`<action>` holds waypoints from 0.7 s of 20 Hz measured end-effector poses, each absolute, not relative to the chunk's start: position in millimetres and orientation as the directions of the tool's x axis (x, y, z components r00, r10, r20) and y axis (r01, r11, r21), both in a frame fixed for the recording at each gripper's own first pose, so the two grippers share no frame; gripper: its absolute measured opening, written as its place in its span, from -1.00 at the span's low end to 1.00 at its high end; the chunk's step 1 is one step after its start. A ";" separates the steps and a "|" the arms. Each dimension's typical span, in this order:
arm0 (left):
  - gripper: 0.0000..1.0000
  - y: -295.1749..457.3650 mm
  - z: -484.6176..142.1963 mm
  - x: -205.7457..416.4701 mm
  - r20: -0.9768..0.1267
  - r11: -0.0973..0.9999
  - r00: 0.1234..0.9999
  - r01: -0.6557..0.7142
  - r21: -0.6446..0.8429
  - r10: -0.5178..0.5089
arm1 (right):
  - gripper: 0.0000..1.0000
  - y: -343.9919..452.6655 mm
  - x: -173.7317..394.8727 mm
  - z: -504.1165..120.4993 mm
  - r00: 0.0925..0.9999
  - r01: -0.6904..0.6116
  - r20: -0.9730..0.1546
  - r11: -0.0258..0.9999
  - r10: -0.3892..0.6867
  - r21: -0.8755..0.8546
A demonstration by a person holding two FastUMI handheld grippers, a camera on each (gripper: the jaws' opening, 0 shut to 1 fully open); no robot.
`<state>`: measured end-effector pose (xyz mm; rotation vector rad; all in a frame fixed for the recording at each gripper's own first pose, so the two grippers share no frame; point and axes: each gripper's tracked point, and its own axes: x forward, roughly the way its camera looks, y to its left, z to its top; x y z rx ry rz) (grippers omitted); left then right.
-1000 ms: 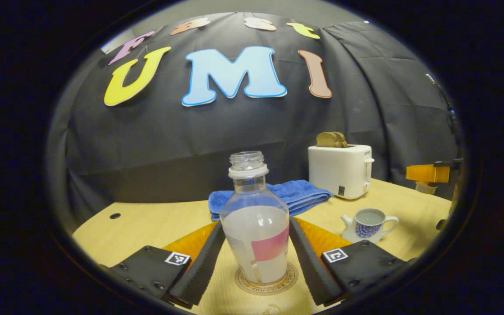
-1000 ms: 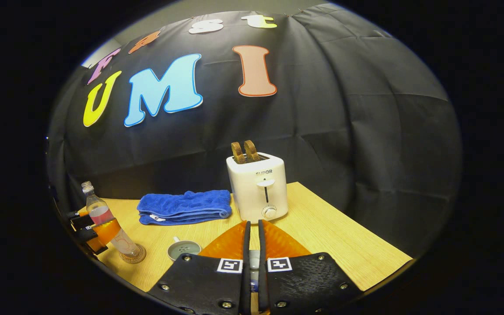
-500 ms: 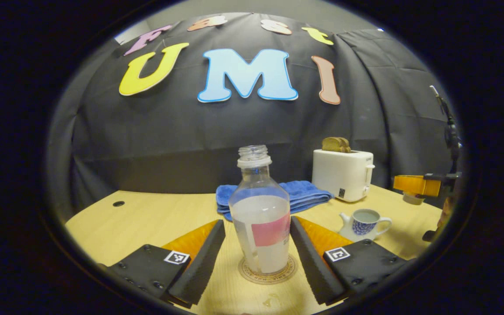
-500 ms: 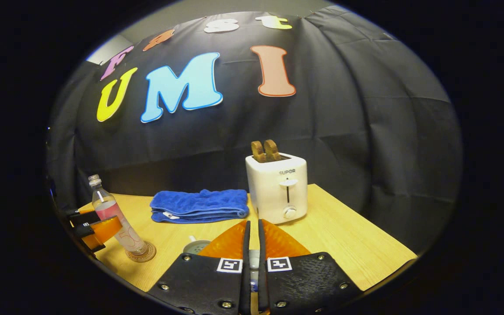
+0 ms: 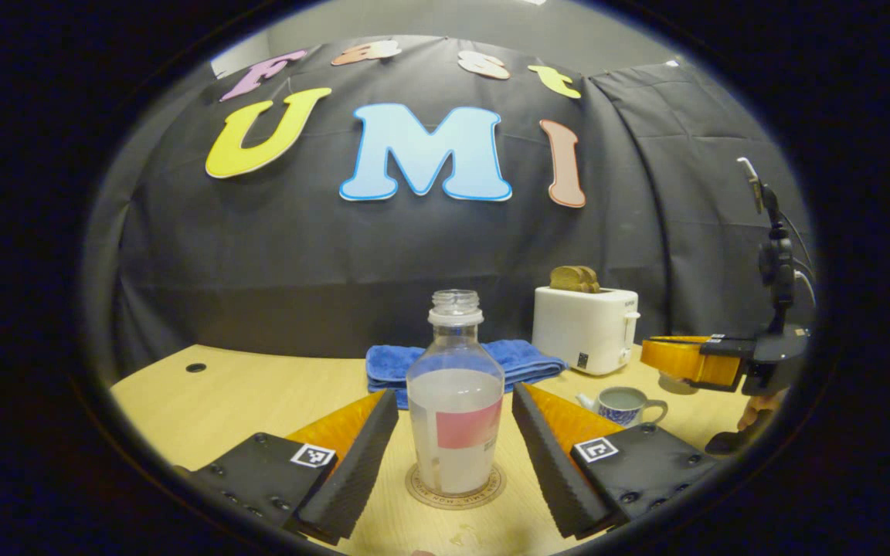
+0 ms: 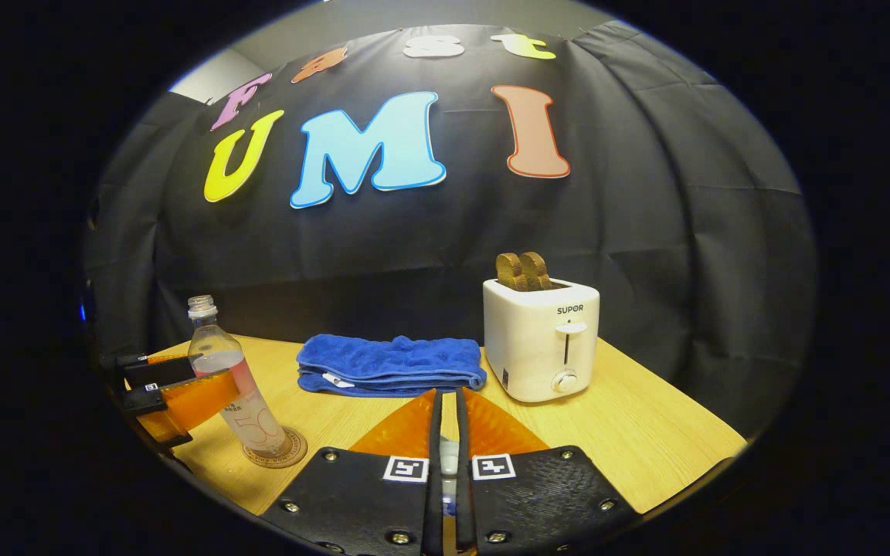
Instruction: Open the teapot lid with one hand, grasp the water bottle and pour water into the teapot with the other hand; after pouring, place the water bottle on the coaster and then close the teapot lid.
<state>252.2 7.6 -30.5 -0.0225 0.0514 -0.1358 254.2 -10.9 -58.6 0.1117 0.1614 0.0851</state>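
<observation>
Clear water bottle (image 5: 454, 417) on coaster (image 5: 454, 488), left gripper (image 5: 454, 440) jaws released; right gripper (image 6: 448, 432) jaws clenched on lid (image 6: 450, 457); one teapot (image 5: 619, 405).

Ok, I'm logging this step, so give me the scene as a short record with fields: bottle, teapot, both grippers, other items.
water bottle: upright on the coaster, uncapped, partly full
teapot: lid off, on the table
left gripper: open, fingers either side of the bottle, not touching
right gripper: shut on a small pale object, probably the teapot lid
other items: blue towel, toaster with toast
</observation>
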 end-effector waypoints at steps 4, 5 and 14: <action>1.00 12.9 -29.0 245.8 -0.055 0.992 0.991 0.123 -0.028 -0.124 | -0.87 0.5 269.8 -56.8 0.980 -0.113 -0.145 0.981 0.136 0.159; 1.00 13.5 -27.9 243.7 -0.055 0.992 0.991 0.120 -0.034 -0.121 | -0.87 1.9 274.6 -57.3 0.979 -0.119 -0.147 0.979 0.143 0.164; 1.00 18.4 -27.1 227.8 -0.049 0.988 0.990 0.129 -0.087 -0.134 | -0.87 17.4 300.6 -79.0 0.965 -0.171 -0.149 0.951 0.214 0.257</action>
